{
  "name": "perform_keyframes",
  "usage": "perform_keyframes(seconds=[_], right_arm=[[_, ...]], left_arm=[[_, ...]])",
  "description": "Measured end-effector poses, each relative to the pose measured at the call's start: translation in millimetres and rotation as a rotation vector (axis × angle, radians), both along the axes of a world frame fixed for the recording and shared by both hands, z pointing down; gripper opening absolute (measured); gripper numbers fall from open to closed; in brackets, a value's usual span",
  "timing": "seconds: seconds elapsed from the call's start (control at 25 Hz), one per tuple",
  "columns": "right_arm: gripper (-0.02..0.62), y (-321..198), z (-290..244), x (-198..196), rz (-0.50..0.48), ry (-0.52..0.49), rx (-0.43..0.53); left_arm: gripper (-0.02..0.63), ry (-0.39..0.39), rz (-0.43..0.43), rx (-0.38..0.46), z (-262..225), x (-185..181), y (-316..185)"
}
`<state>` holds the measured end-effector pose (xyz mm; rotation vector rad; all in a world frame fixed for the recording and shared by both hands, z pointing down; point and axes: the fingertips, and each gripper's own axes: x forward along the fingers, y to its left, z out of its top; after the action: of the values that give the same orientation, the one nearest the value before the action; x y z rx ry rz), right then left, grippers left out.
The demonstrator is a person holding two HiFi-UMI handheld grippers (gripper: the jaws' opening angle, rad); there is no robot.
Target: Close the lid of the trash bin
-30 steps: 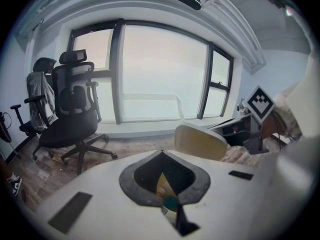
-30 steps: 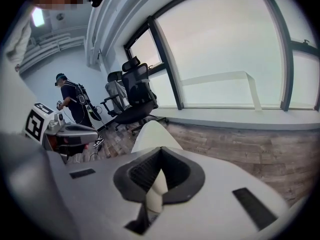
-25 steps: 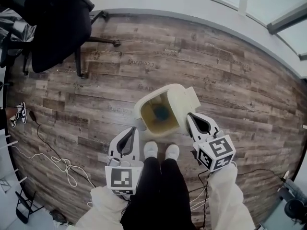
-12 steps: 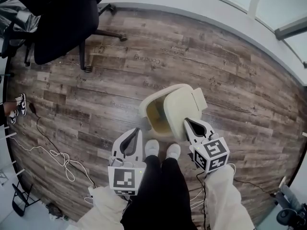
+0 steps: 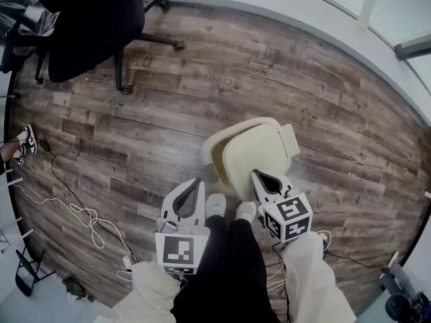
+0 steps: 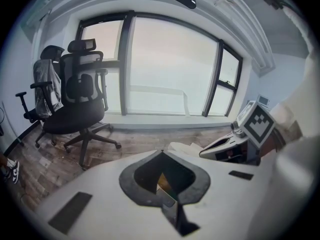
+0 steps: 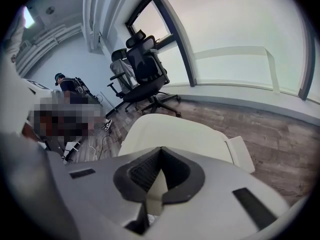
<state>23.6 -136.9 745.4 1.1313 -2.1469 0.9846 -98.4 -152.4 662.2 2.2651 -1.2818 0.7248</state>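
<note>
The cream trash bin (image 5: 210, 155) stands on the wood-plank floor (image 5: 135, 133) just ahead of the person's white shoes (image 5: 215, 206). Its lid (image 5: 252, 155) is tilted down over most of the mouth, and only a narrow strip of dark opening shows along the bin's left side in the head view. The right gripper (image 5: 256, 174) reaches forward with its jaws brought together tip to tip and nothing between them. The tips lie over the lid's near edge, though it cannot be made out whether they press on it. In the right gripper view the lid (image 7: 175, 131) fills the space just past the right gripper (image 7: 159, 149), its flat hinge tab jutting out to the right. The left gripper (image 5: 196, 182) hangs beside the bin's near left corner, apart from it. Its jaws also meet at their tips with an empty spade-shaped gap behind them, as the left gripper view shows at the left gripper (image 6: 160, 152). That view also takes in the right gripper (image 6: 220, 148) with its marker cube (image 6: 259, 124) off to the right. A black office chair (image 5: 94, 25) stands well apart at the far left near the window (image 6: 170, 69), and pale cables (image 5: 74, 215) trail over the floor to the person's left.
</note>
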Motion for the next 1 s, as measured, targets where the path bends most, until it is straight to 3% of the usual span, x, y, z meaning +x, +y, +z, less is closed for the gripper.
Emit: perform_keyframes(seconds=[1.0], right_arm=[[0.023, 7, 79, -40, -0.012, 0.114, -0.153]], left_arm=[[0.005, -0.002, -0.114, -0.074, 37, -57, 2]])
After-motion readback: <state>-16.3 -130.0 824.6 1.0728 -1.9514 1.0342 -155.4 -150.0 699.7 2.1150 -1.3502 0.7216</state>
